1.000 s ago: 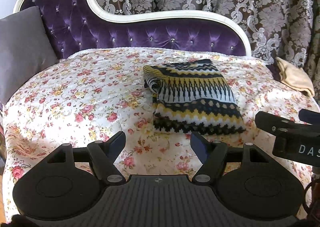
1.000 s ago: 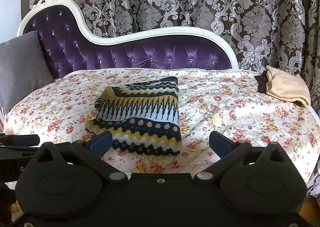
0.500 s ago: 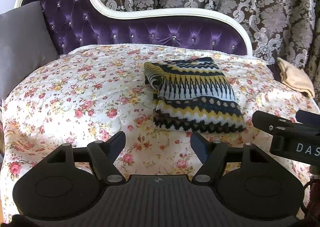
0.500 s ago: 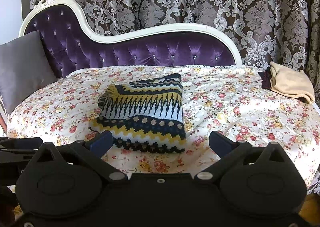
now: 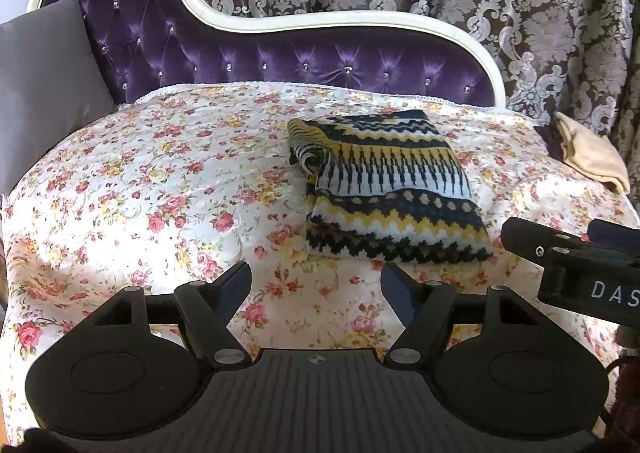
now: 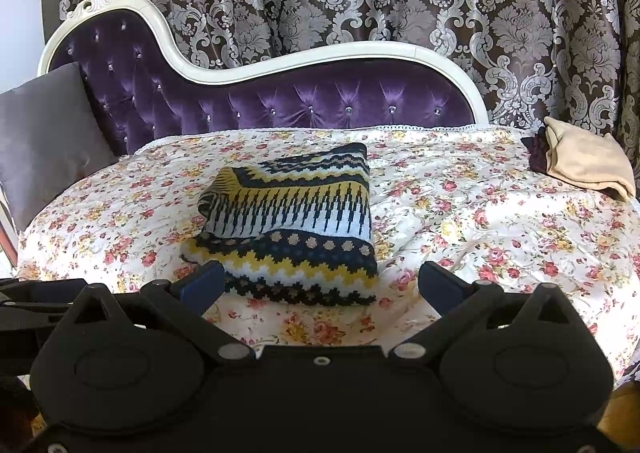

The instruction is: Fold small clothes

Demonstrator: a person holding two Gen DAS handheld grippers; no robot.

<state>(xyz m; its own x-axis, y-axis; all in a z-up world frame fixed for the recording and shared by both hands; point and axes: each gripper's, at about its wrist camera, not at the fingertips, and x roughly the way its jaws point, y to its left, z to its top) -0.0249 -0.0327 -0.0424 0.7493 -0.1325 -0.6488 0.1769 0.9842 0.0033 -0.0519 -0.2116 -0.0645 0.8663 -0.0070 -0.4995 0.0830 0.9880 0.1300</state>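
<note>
Fingers point(image 5: 236, 285) of both grippers apart, empty; folded sweater point(image 6: 296, 229) on bedspread just beyond.

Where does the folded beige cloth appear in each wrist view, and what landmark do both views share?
Left wrist view: beige cloth at the far right edge, on the flowered cover.
Right wrist view: beige cloth at upper right, on the cover's far corner.
Shared landmark: the striped knit, left of the cloth.
</note>
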